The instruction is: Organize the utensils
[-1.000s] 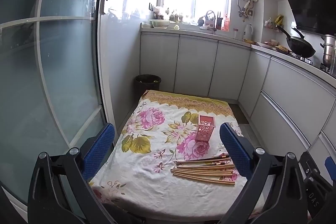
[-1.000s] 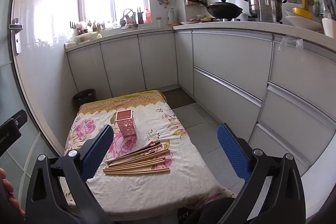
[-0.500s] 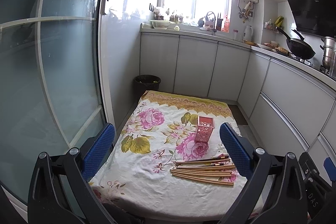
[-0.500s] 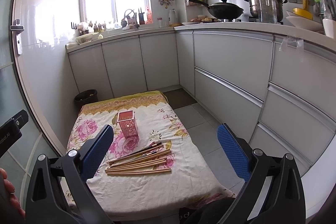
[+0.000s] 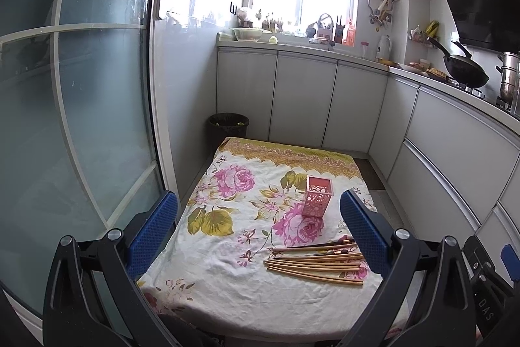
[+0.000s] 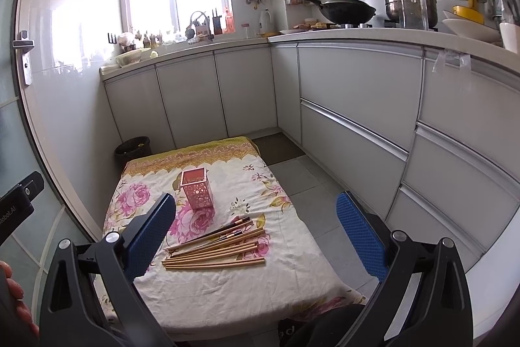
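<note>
Several wooden chopsticks (image 5: 315, 262) (image 6: 214, 249) lie in a loose bundle on a low table under a flowered cloth (image 5: 227, 249) (image 6: 227, 282). A pink perforated square holder (image 5: 317, 196) (image 6: 196, 188) stands upright just beyond them, with nothing showing inside. My left gripper (image 5: 258, 233) hovers open above the near edge of the table, nothing between its blue pads. My right gripper (image 6: 256, 233) is also open and held above the near side of the table, the chopsticks showing between its fingers well below.
A dark waste bin (image 5: 228, 127) (image 6: 133, 148) stands at the table's far left corner. Grey cabinets (image 6: 354, 126) run along the back and right, leaving a strip of tiled floor (image 6: 312, 181). A glass sliding door (image 5: 81, 119) bounds the left. A person's fingers (image 6: 13, 298) show at the lower left.
Both grippers have drifted slightly; the views shift a little while the chopsticks and holder stay put. Both stay open.
</note>
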`<control>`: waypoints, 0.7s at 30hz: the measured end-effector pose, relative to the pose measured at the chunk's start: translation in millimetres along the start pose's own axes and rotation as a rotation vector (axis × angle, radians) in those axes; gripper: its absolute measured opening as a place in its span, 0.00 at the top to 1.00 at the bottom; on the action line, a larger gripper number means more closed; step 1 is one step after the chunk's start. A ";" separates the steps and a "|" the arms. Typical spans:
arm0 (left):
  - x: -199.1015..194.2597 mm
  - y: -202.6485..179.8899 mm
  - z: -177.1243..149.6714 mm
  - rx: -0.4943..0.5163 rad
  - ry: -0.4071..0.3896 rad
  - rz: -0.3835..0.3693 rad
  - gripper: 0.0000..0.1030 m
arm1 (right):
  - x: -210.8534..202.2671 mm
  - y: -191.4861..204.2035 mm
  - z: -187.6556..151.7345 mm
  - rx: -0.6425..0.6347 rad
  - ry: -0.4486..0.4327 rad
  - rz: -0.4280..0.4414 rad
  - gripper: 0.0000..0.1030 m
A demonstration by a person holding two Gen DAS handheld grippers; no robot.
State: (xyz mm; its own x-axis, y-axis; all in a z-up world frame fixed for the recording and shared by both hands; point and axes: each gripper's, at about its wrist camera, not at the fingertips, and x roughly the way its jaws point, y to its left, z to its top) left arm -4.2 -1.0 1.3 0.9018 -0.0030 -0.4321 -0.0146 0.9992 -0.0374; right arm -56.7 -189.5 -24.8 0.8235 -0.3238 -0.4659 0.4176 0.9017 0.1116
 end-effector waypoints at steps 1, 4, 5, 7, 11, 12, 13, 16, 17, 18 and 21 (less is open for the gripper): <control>1.9 -0.7 -0.6 0.002 0.005 0.000 0.07 | 2.5 -1.0 -0.3 0.002 0.007 -0.001 0.06; 12.1 -6.3 -3.2 0.032 0.032 0.007 0.07 | 12.2 -4.5 -1.7 0.011 0.025 -0.008 0.06; 16.9 -9.3 -4.2 0.051 0.042 0.012 0.07 | 16.5 -5.8 -2.8 0.014 0.034 -0.011 0.06; 27.3 -13.8 -6.5 0.070 0.063 0.011 0.07 | 27.2 -9.4 -5.5 0.027 0.062 -0.014 0.06; 65.1 -36.7 -16.7 0.177 0.145 -0.007 0.07 | 66.9 -30.3 -16.7 0.126 0.197 0.007 0.06; 74.6 -43.0 -20.2 0.194 0.165 -0.020 0.07 | 78.0 -37.6 -21.6 0.157 0.233 0.006 0.06; 84.2 -49.2 -23.9 0.203 0.181 -0.033 0.07 | 89.9 -45.1 -27.0 0.185 0.268 0.000 0.06; 113.7 -68.6 -37.2 0.228 0.216 -0.054 0.07 | 121.7 -65.8 -44.0 0.249 0.346 -0.036 0.06; 124.0 -75.2 -42.5 0.234 0.239 -0.067 0.07 | 131.0 -72.0 -49.2 0.269 0.368 -0.046 0.06; 135.3 -82.0 -47.2 0.254 0.262 -0.074 0.07 | 139.7 -78.0 -54.6 0.286 0.386 -0.052 0.06; 173.5 -105.8 -64.9 0.311 0.418 -0.173 0.07 | 166.4 -94.3 -68.6 0.345 0.441 -0.053 0.06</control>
State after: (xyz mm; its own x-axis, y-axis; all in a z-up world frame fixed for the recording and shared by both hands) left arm 125.7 -109.8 -128.2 0.6302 -0.1203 -0.7671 0.3042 0.9472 0.1014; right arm 14.7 -308.7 -173.1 0.5904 -0.1491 -0.7932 0.6164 0.7177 0.3239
